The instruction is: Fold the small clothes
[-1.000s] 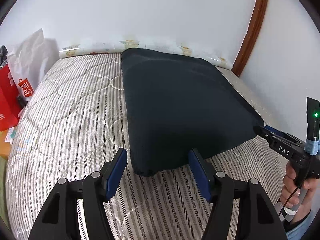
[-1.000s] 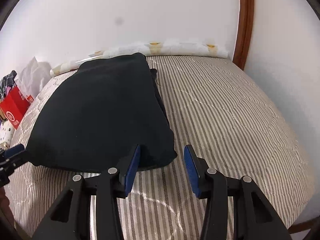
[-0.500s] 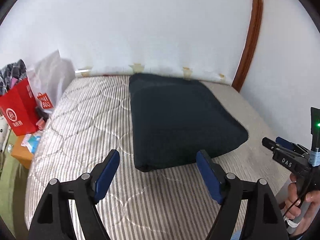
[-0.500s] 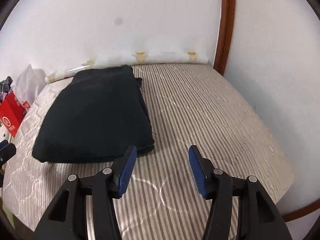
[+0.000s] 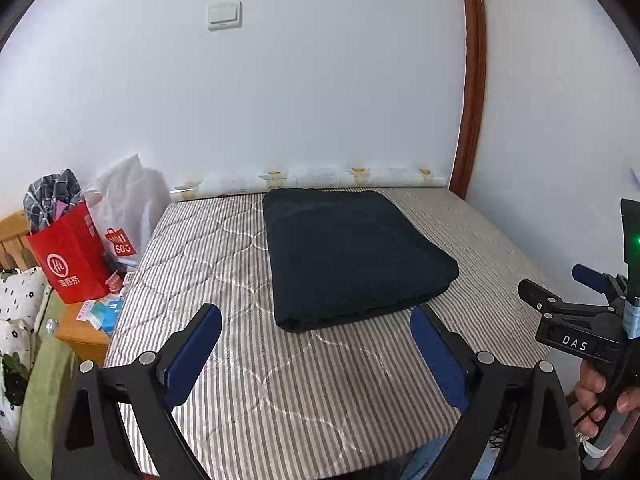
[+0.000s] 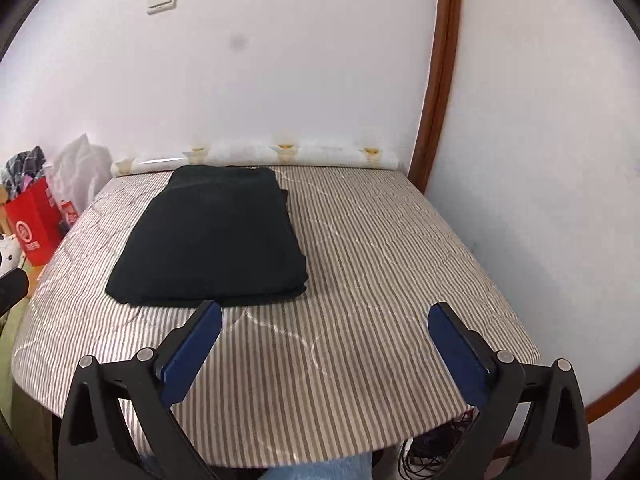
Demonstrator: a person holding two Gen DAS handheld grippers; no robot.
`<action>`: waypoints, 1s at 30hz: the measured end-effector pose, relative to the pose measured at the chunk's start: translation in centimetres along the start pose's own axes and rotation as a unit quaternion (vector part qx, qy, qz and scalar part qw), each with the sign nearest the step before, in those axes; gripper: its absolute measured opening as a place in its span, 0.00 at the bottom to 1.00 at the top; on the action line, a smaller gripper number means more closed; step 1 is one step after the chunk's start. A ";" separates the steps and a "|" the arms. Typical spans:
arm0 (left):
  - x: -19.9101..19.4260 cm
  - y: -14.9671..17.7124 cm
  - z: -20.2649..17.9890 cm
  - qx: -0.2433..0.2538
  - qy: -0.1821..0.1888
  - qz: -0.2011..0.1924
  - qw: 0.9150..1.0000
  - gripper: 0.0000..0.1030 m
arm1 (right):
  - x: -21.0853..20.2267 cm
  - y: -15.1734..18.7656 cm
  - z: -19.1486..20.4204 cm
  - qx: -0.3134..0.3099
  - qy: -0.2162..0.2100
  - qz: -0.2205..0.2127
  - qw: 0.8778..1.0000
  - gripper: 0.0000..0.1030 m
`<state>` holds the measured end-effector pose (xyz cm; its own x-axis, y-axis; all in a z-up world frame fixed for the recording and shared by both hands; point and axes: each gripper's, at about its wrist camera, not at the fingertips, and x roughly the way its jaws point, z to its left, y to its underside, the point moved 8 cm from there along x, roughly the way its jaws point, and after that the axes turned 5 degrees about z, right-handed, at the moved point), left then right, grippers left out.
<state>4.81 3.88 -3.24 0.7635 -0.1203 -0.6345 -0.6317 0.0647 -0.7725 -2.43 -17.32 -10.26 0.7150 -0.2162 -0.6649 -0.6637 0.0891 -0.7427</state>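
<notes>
Left wrist view: the left tongs (image 5: 316, 344) are seen spread wide and empty, their jaws having just been opening, with nothing between them. The folded dark garment (image 5: 352, 256) is laid on the striped mattress (image 5: 224, 264), ahead of these tongs and clear of the blue pads — its near edge lies just beyond them. Its long axis is run away from the tongs toward the far wall. In the right wrist view the right tongs (image 6: 324, 340) are likewise released, jaws just opened and empty; the garment (image 6: 216, 240) is placed ahead and to their left, well apart from the right-hand pad. The bundle is judged finished — neither hand is clearly nearer, though it is centred more squarely before the left tongs.
</notes>
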 end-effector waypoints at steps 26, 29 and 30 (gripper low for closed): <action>-2.2 1.4 0.2 -0.026 -0.002 -0.010 1.000 0.93 | -4.9 1.1 0.0 -0.012 0.009 -0.012 1.000 0.99; -2.1 1.4 0.3 -0.027 -0.001 -0.008 1.000 0.93 | -4.7 1.2 0.2 -0.014 0.014 -0.009 1.000 0.99; -2.1 1.4 0.3 -0.027 -0.001 -0.008 1.000 0.93 | -4.6 1.2 0.2 -0.014 0.017 -0.008 1.000 0.99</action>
<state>2.35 4.53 -3.00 0.7737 -0.1179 -0.6225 -0.6260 0.0089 -0.7798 -6.52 -16.05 -8.12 0.7181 -0.2503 -0.6494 -0.6583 0.0587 -0.7505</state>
